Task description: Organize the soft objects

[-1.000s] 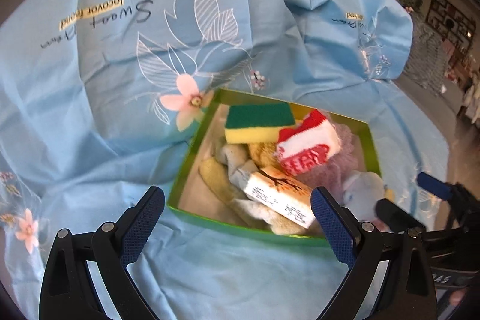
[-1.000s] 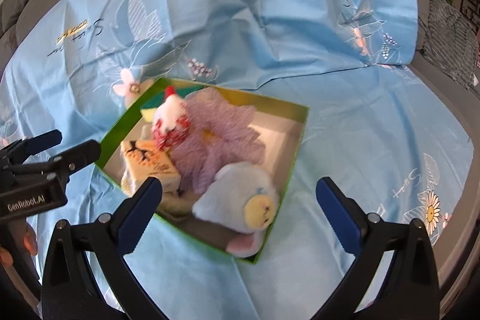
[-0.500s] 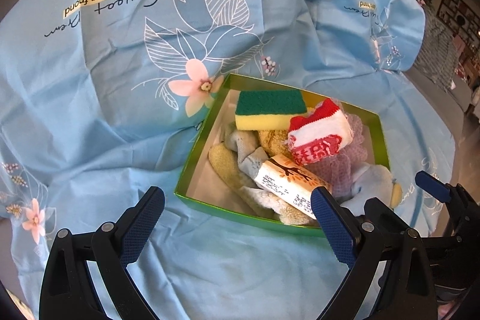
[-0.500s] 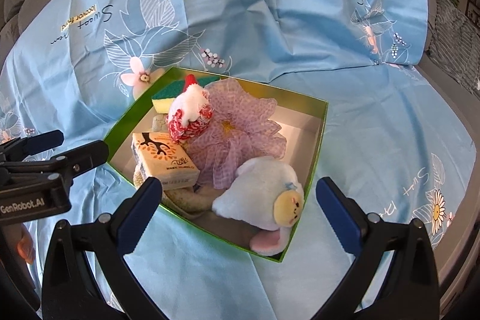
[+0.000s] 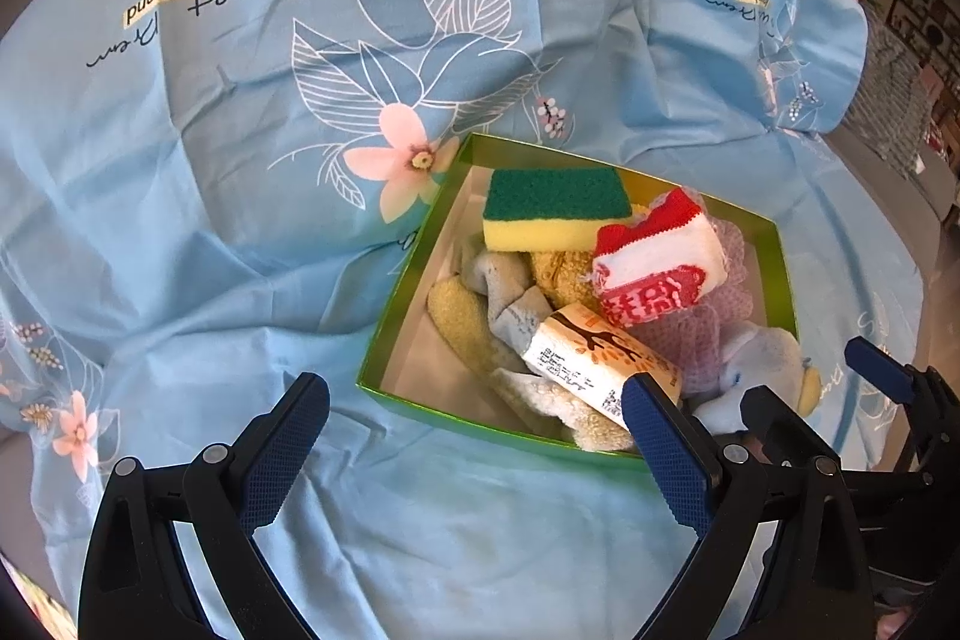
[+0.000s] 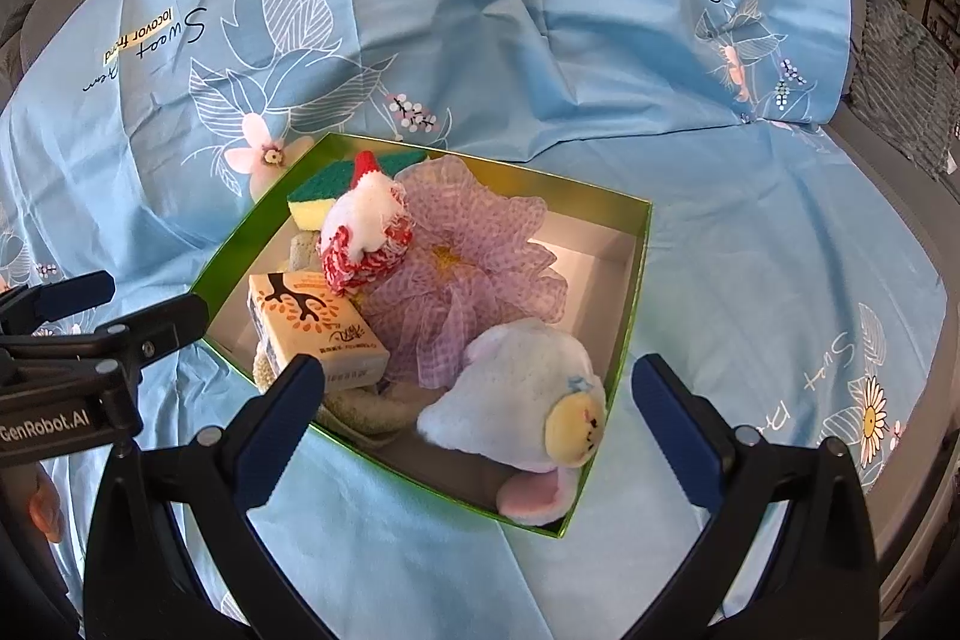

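While both the left gripper (image 5: 474, 436) and right gripper (image 6: 480, 412) have pulled back wide open and empty, the green box (image 6: 636, 292) looks fully packed, so sorting seems finished

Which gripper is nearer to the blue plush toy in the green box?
Right. The right gripper is open just in front of the plush toy; the left gripper is open before the box's other end, beside the tissue pack.
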{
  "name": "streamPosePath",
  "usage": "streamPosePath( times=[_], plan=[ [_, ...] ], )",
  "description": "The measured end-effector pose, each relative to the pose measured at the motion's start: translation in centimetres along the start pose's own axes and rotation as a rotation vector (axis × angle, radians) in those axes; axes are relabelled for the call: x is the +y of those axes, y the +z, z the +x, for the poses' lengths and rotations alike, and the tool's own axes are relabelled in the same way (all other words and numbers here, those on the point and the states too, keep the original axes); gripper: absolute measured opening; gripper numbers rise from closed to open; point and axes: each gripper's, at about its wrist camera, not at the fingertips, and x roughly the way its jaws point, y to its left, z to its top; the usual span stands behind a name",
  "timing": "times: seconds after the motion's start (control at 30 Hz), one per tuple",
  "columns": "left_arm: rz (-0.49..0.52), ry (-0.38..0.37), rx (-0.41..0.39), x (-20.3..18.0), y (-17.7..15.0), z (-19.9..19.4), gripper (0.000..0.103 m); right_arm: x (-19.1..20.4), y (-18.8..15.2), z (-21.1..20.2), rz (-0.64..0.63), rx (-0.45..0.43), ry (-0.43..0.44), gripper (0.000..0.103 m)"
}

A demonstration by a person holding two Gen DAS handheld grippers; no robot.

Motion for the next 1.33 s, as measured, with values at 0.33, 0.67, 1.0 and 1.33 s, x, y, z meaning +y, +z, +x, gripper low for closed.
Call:
streamPosePath(
  times=[0.33, 0.67, 1.0, 1.33],
  plan=[
    [0.002, 0.011, 0.002, 0.16, 0.06, 0.25, 0.098, -0.07, -0.02, 0.29, -0.002, 0.006, -0.011, 0.102],
    [0.002, 0.022, 0.01, 0.17, 0.07, 0.53, 0.098, -0.35, -0.12, 0.45, 0.006, 0.007, -0.018, 0.102],
    [-0.006, 0.028, 0.017, 0.26, 0.09, 0.75, 0.098, -0.51, -0.12, 0.6, 0.011, 0.01, -0.011, 0.102],
    [-0.014, 0.036, 0.005, 0.19, 0.17, 0.62, 0.098, -0.42, -0.26, 0.7, 0.018, 0.013, -0.009, 0.102]
  ],
)
